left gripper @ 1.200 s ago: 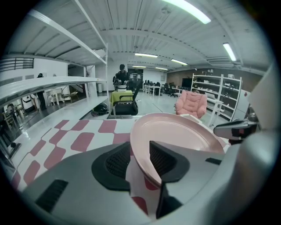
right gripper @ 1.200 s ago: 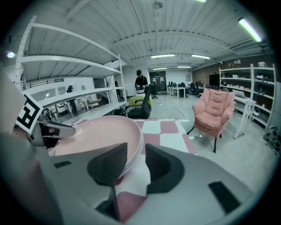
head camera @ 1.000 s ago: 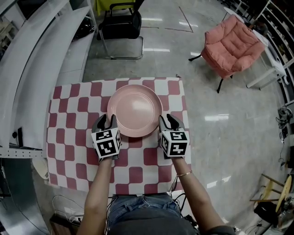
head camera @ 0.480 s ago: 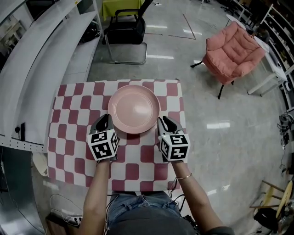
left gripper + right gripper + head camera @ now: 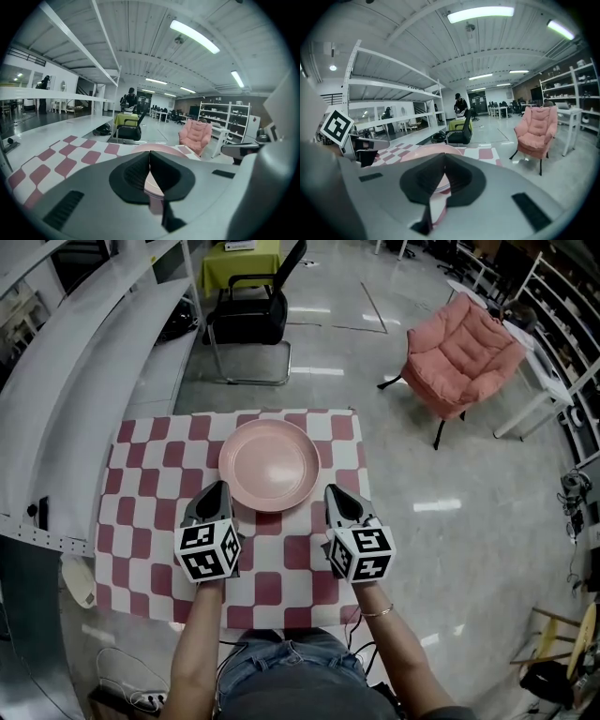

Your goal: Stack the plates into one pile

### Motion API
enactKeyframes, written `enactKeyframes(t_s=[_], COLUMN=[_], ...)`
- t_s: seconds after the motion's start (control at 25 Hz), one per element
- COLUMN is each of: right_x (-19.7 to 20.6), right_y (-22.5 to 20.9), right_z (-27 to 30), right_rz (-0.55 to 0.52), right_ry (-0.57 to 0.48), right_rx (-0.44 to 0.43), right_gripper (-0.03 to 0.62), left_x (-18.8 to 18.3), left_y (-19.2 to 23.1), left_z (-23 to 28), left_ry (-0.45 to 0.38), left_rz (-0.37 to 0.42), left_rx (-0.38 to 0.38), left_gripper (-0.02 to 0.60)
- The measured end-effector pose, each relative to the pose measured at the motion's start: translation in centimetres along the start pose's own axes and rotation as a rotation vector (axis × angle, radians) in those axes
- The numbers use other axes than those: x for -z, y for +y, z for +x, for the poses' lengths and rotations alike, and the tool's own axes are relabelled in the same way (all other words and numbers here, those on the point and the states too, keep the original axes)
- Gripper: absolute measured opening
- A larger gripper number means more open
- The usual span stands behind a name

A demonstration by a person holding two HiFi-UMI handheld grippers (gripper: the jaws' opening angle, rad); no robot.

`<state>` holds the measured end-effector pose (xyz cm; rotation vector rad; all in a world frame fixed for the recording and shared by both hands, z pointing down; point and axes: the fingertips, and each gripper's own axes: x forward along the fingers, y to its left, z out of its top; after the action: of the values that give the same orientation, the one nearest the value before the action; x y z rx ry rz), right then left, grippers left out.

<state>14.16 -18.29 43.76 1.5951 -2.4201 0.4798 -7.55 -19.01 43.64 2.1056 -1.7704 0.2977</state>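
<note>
A pink plate (image 5: 269, 465) lies flat on the red-and-white checkered table (image 5: 150, 470), at the far middle. It looks like a single pile; I cannot tell how many plates are in it. My left gripper (image 5: 217, 489) hangs just short of the plate's near left rim, shut with nothing between its jaws. My right gripper (image 5: 336, 493) hangs by the near right rim, also shut and empty. The left gripper view has the closed left gripper (image 5: 149, 154) with the plate (image 5: 161, 147) just past it. The right gripper view has the closed right gripper (image 5: 444, 157) and the plate (image 5: 423, 151) beyond.
A black chair (image 5: 246, 306) stands on the floor beyond the table's far edge. A pink armchair (image 5: 464, 352) is at the far right. A long white shelf (image 5: 75, 381) runs along the left side. The table's right edge lies close to my right gripper.
Both grippers have drawn back from the plate's rim toward the person. Their jaws, open a second ago, have closed. The plate stays in place.
</note>
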Motion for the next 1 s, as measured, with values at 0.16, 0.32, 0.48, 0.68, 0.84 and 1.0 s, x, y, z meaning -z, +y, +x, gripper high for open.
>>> enactKeyframes(t_s=[0.16,0.32,0.48,0.68,0.84,1.0], right_x=[-0.8,-1.6,-2.2,-2.2,-2.4,-2.8], right_y=[1.4,2.8,4.0,5.0,5.6,6.2], right_z=[-1.9,-3.7,-5.9,-8.5,-10.2,-11.7], right_rz=[0.001,-0.017,-0.025,-0.050,-0.045,-0.038], right_ry=[-0.053,-0.099,-0.145,-0.176,-0.206,-0.235], right_rx=[-0.010,-0.007,-0.002,0.004,-0.002,0.002], right_gripper=[0.011,0.011,0.009,0.008,0.008,0.008], left_x=[-0.4,-0.9,-1.2,-1.0,-1.3,-1.5], left_y=[-0.5,-1.0,-1.2,-1.4,-1.6,-1.8], left_z=[-2.3,-4.8,-7.0,-9.7,-11.4,-13.0], left_ry=[-0.040,-0.078,-0.104,-0.126,-0.151,-0.169], left_rz=[0.021,0.072,0.090,0.089,0.091,0.120], left_rx=[0.028,0.042,0.051,0.061,0.065,0.060], left_gripper=[0.015,0.015,0.015,0.015,0.015,0.015])
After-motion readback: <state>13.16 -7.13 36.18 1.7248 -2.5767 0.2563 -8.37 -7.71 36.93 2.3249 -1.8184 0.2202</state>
